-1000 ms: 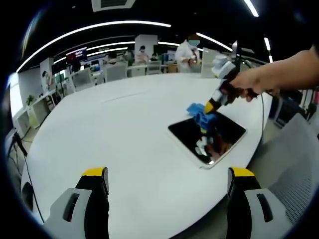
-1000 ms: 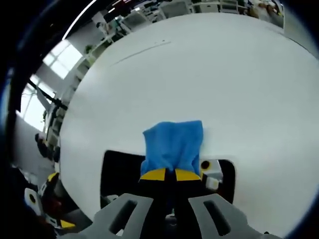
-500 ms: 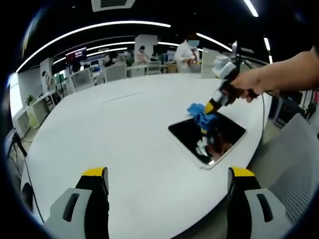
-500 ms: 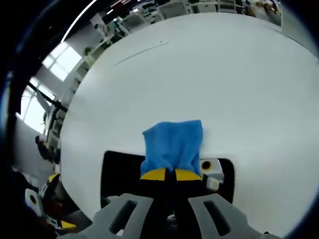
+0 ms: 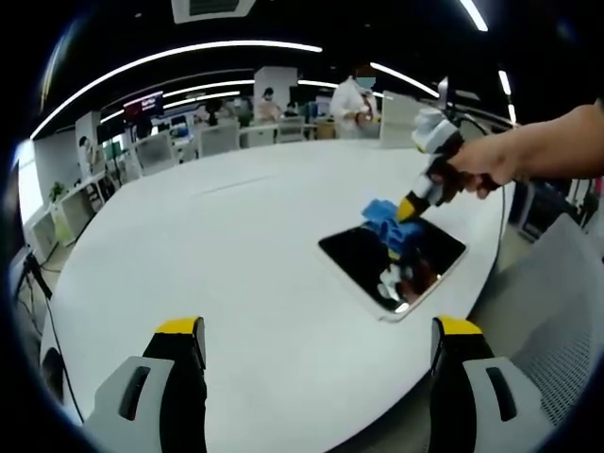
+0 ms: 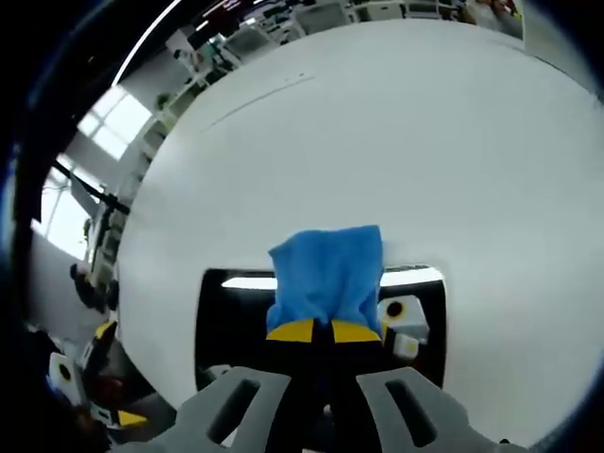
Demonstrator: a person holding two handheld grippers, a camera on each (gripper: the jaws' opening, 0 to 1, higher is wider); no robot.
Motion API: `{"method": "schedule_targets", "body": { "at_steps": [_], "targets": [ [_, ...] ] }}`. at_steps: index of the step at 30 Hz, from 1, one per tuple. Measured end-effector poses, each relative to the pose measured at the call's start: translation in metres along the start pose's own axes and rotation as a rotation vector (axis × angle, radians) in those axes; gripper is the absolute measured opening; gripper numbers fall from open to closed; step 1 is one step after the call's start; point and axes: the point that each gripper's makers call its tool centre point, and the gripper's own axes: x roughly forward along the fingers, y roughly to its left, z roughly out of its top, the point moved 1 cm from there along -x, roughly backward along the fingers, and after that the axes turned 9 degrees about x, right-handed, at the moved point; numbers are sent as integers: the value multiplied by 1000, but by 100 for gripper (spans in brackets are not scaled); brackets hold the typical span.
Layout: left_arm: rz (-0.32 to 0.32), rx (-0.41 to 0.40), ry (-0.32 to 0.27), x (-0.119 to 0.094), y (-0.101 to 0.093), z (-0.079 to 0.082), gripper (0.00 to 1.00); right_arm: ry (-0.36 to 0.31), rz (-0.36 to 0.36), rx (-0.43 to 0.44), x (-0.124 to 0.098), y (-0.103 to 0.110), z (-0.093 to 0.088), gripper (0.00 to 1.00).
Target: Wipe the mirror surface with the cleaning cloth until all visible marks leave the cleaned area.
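Right gripper [image 6: 312, 332] jaws clamped on the blue cloth [image 6: 328, 274], which fans out just ahead of the tips onto the mirror's [image 6: 231, 311] far edge. Mirror lies flat on the white table [image 6: 396, 142]. Left gripper [image 5: 316, 330] jaws wide apart, holding nothing; mirror [image 5: 377, 260] well ahead, off to its right.

Cloth pinched over the mirror
The right gripper [image 6: 312, 332] clamps the blue cloth [image 6: 327, 276] against the mirror [image 6: 231, 316], table [image 6: 396, 142] stretching toward 12 o'clock.
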Motion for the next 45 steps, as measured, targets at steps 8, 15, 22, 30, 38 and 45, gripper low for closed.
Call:
{"method": "schedule_targets", "body": {
  "at_steps": [8,15,22,30,38,45],
  "targets": [
    [2,0,-1,0,1,0,100,2,8,2,-2,-1,-7,0],
    [9,-5,-2,0,3,0,100,1,25,8,-7,-4,-17,0],
    [10,-18,-2,0,3,-1,100,-6,38,11,-12,-3,-27,0],
    [14,-24,-8,-1,3,0,100,10,50,5,-19,-4,-42,0],
    [3,-16,11,0,2,-2,100,19,52,22,-24,-4,-54,0],
    [11,-24,4,-1,2,0,100,17,55,23,-24,-5,-56,0]
  ]
}}
